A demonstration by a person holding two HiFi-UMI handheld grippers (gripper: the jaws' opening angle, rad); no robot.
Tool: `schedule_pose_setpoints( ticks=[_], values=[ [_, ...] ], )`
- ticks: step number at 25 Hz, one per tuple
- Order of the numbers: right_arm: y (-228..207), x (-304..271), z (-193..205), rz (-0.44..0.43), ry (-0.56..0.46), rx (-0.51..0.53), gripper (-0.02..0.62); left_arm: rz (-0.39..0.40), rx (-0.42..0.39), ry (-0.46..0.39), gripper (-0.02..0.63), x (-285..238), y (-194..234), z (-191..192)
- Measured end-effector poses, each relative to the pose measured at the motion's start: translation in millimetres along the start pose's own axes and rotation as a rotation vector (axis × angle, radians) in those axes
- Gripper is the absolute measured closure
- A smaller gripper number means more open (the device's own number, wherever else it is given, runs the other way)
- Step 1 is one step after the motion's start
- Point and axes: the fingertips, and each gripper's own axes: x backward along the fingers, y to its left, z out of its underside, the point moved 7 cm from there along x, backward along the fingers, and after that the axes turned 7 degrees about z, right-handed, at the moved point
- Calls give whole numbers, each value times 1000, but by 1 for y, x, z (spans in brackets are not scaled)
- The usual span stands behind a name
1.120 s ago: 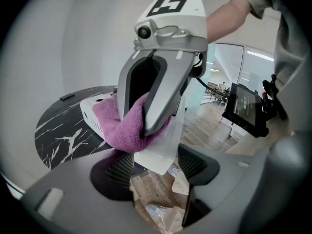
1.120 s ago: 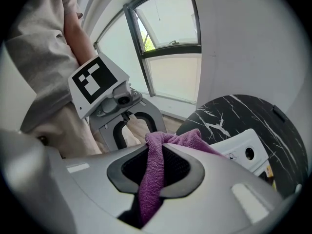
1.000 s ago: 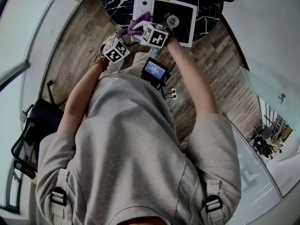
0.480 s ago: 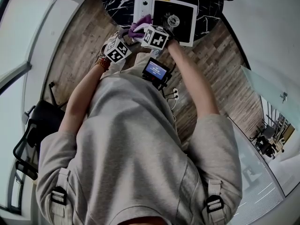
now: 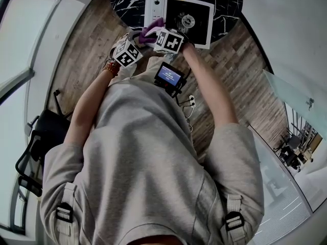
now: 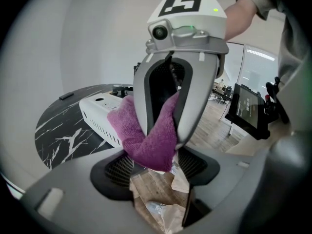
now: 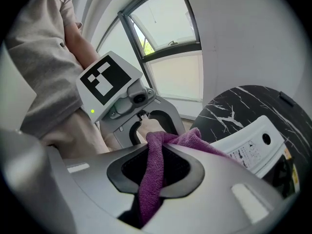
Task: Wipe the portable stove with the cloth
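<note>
The portable stove (image 5: 153,6) is white with a black top and burner, and it sits on a black marble table (image 5: 125,4). A purple cloth (image 5: 150,30) hangs at the stove's near left corner. My right gripper (image 5: 152,34) is shut on it; the cloth (image 7: 195,143) is pinched in that gripper's jaws (image 7: 156,174). My left gripper (image 5: 139,39) faces it from the left, jaws apart. In the left gripper view the cloth (image 6: 129,126) droops from the right gripper (image 6: 163,138) to just above my left gripper (image 6: 158,172). The floor shows through the left gripper's gap.
A small screen device (image 5: 169,75) hangs at the person's chest, close under both grippers. The table's round edge (image 6: 63,135) lies just beyond the grippers. A dark chair (image 5: 36,147) stands at the far left on the wood floor.
Both grippers have edged slightly toward the table and closer together. The cloth stays in the right gripper at the stove's near corner.
</note>
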Motion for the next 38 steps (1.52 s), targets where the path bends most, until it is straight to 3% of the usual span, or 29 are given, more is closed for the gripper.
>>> schedule_pose_setpoints(
  ticks=[5, 8, 10, 14, 18, 20, 23, 26, 32, 38],
  values=[
    [-2, 5, 6, -54, -72, -88, 525, 2, -15, 19, 325, 2, 0, 0],
    [-4, 21, 5, -69, -174, -156, 525, -8, -46, 19, 335, 14, -2, -8],
    [-9, 41, 5, -33, -275, -197, 525, -36, -34, -30, 358, 28, -1, -22],
    [-20, 99, 1, 158, -520, -256, 523, -99, -25, -149, 381, 52, 2, -57],
    [-24, 166, 3, 452, -760, -319, 523, -159, -43, -315, 419, 74, 10, -114],
    [-21, 193, 6, 586, -831, -329, 523, -184, -72, -398, 430, 84, 11, -147],
    [-13, 222, 14, 742, -866, -324, 522, -224, -119, -499, 464, 95, 4, -190],
    [-5, 246, 16, 839, -854, -328, 523, -258, -149, -551, 499, 97, -4, -219],
    [-3, 273, 46, 909, -844, -369, 526, -286, -158, -558, 539, 70, -13, -248],
    [-2, 284, 72, 925, -842, -375, 528, -280, -179, -532, 558, 45, -22, -260]
  ],
)
